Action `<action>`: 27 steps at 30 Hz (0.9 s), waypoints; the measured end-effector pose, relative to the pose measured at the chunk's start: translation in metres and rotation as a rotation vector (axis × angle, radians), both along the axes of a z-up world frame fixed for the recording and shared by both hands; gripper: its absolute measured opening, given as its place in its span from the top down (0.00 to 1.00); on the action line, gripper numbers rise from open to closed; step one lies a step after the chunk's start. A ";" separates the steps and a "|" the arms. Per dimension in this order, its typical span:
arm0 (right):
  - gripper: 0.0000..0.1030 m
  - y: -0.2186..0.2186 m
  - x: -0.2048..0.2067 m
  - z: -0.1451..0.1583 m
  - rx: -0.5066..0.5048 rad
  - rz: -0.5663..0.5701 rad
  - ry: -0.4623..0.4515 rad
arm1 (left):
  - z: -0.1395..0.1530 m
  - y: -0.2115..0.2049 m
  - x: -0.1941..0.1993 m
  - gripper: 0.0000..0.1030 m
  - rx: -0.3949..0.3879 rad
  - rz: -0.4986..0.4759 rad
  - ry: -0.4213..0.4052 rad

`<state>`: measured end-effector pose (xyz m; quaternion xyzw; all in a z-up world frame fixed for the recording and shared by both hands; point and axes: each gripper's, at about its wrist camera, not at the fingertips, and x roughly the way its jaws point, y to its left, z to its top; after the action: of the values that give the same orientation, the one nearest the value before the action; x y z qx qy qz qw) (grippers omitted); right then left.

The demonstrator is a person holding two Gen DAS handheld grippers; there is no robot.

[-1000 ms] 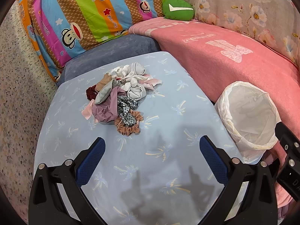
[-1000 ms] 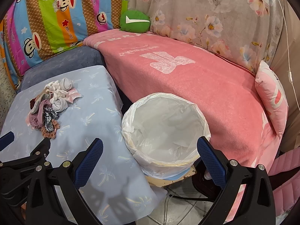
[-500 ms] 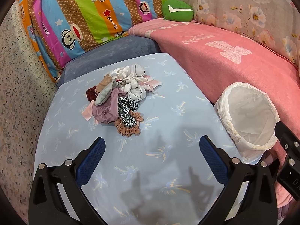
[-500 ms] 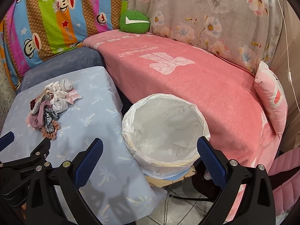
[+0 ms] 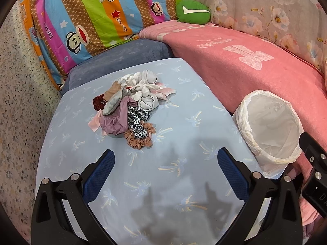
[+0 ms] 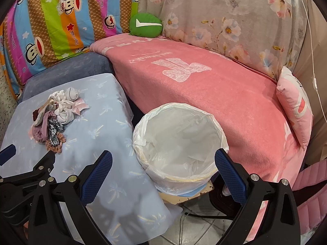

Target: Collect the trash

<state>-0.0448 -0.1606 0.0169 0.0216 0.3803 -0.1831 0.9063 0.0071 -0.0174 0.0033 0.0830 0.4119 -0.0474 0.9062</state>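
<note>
I hold a pair of tongs in each hand, and both pairs are spread wide with nothing between the blue pads. My left tongs (image 5: 165,164) hover over a table covered in a light blue cloth (image 5: 184,183) printed with palm trees, and they point at the trash, which lies just ahead and slightly to their left: a small heap of fabric scraps and hair scrunchies (image 5: 130,110), with a brown ruffled scrunchie (image 5: 139,139) at the edge closest to me. I judge I keep these tongs apart so they can come down around that nearest piece first. My right tongs (image 6: 163,164) hang over a round bin lined with a white plastic bag (image 6: 177,140), which sits directly ahead of them and looks empty, so nothing seems collected yet. The bin stands off the right edge of the table, wedged between it and a sofa draped in a pink blanket (image 6: 204,94). Nothing stands in the path from heap to bin; the cloth between them is bare. Farther beyond are a striped cartoon monkey cushion (image 5: 98,16), a green cushion (image 5: 193,12) and a floral cover (image 6: 235,16), all well apart from the work.
</note>
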 end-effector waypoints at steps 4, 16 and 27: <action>0.05 0.002 0.000 0.000 -0.003 0.001 -0.003 | 0.000 0.002 0.001 0.07 -0.017 -0.009 0.008; 0.05 0.009 0.004 0.002 -0.015 0.001 -0.005 | -0.005 0.016 0.007 0.07 -0.065 -0.014 0.030; 0.05 0.024 0.018 0.002 -0.010 0.004 -0.040 | -0.013 0.041 0.022 0.07 -0.092 0.010 0.029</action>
<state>-0.0264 -0.1367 0.0192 0.0200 0.3614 -0.1829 0.9141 0.0292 0.0238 -0.0102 0.0386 0.4228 -0.0631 0.9032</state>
